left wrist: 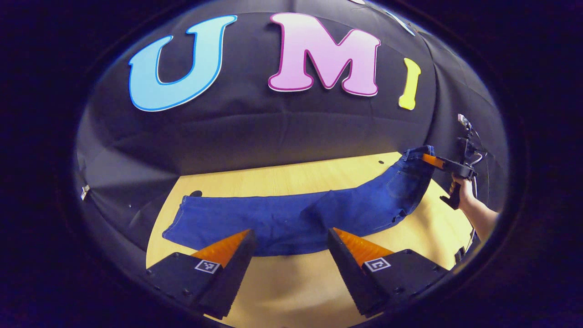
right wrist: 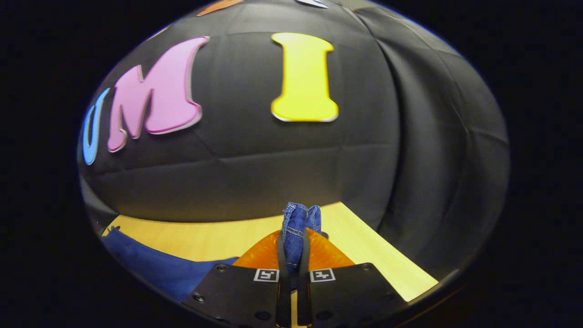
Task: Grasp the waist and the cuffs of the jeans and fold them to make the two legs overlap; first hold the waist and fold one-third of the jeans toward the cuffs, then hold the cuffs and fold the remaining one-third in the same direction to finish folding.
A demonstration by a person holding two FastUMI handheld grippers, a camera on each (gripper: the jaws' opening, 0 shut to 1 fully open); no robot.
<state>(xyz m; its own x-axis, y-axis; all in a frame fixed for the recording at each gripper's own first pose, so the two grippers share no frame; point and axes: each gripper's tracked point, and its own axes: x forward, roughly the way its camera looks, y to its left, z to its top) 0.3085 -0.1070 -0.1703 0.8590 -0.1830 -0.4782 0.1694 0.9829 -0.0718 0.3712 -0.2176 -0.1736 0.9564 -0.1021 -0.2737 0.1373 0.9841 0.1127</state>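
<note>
Blue jeans (left wrist: 291, 216) lie lengthwise across the wooden table (left wrist: 282, 291), cuffs at the left, waist lifted off the table at the right. In the left gripper view my left gripper (left wrist: 289, 237) hovers open just in front of the jeans' near edge, nothing between its orange fingers. Farther right there, the right gripper (left wrist: 430, 160) pinches the raised waistband, held by a hand (left wrist: 462, 189). In the right gripper view my right gripper (right wrist: 292, 248) is shut on the bunched waistband (right wrist: 296, 228), and the rest of the jeans (right wrist: 159, 269) trail down to the left.
The table's far edge meets the black cloth wall (left wrist: 273, 132). Its right edge (right wrist: 382, 255) runs close beside the right gripper. A small dark hole (left wrist: 196, 193) sits in the tabletop near the cuffs. Bare wood lies in front of the jeans.
</note>
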